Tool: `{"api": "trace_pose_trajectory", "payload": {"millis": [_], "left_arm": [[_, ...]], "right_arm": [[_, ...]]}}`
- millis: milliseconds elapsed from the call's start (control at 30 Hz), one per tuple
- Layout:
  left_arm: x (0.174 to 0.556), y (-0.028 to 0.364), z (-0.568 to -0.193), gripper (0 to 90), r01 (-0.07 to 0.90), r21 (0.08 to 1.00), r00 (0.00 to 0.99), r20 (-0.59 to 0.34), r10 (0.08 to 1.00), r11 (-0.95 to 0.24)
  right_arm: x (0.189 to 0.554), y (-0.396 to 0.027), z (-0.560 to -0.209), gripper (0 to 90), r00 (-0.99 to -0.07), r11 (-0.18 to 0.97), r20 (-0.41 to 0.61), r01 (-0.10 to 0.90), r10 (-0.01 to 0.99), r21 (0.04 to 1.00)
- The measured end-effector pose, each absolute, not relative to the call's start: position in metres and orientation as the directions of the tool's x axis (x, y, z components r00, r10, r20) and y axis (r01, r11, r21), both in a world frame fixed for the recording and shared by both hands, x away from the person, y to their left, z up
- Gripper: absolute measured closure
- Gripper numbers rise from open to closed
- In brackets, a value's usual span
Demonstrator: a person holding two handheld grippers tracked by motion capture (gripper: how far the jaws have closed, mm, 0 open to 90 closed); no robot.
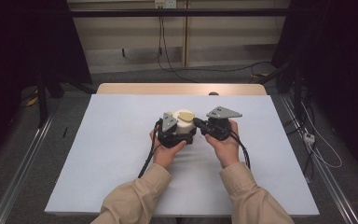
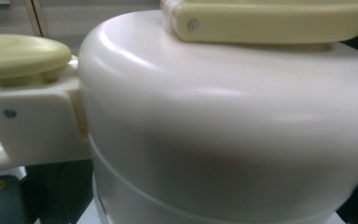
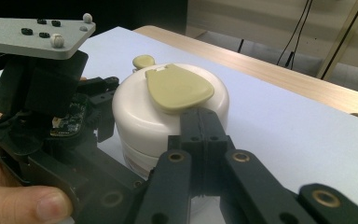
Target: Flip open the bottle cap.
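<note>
Left tongs (image 1: 182, 133) clamp the jar (image 1: 184, 122) mid-worktop (image 1: 112, 140); right tongs (image 3: 204, 122), jaws closed empty, touch its lid (image 3: 177, 86).

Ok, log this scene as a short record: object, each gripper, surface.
object: cream jar with yellow-green flip lid, upright
left gripper: around the jar's body, seems to hold it
right gripper: jaws shut together, tips at the jar's top edge just under the lid
surface: table with white cover
</note>
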State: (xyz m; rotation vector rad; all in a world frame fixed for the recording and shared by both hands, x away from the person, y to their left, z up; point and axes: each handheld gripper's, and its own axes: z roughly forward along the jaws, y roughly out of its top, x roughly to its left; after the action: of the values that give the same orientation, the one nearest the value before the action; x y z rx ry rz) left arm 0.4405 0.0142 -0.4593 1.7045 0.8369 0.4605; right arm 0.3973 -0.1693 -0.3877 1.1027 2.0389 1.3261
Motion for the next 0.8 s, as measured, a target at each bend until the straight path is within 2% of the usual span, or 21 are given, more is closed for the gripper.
{"api": "trace_pose_trajectory", "payload": {"millis": [800], "left_arm": [[0.4404, 0.0141, -0.4590, 4.9, 0.294, 0.947, 0.672, -0.110, 0.733, -0.128]], "right_arm": [[0.4001, -0.1603, -0.3779, 90.0, -0.582, 0.223, 0.030, 0.359, 0.813, 0.906]]}}
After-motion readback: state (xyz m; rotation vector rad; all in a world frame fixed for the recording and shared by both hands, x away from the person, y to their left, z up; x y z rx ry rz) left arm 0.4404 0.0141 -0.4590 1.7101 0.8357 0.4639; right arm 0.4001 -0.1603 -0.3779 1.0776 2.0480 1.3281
